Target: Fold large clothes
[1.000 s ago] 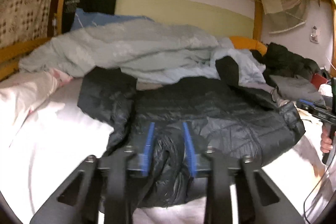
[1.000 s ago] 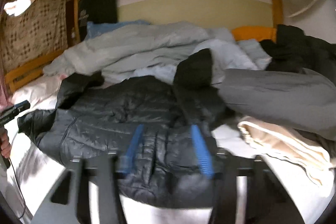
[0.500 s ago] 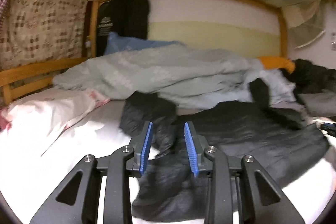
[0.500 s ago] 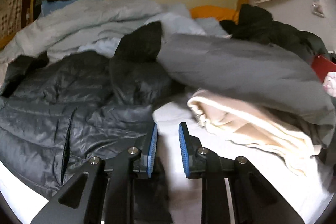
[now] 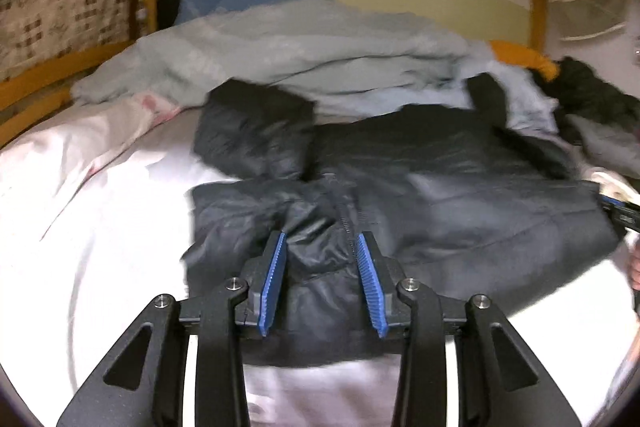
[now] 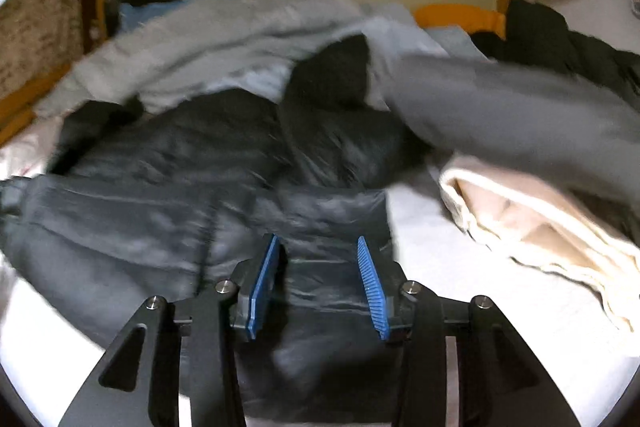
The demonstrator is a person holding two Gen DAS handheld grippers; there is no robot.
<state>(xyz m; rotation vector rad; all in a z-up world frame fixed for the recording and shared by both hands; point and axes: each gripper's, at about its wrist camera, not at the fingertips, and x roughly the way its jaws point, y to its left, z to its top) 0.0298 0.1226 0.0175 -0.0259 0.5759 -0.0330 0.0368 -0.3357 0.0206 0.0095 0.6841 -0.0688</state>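
The bed (image 5: 100,195) carries a black puffer jacket (image 5: 460,187) spread flat across its near edge, hem forward, apparently laid out for folding. Bare sheet lies left; heaped bedding (image 5: 280,43) crowds the far side. Left gripper (image 5: 322,279) and right gripper (image 6: 316,283) are opening, hem fabric between the spread jaws, unpinched.

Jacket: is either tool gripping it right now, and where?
Neither. Both the left tool and right tool are opening, pads clear of the fabric; the black puffer jacket's near hem lies loose between them.
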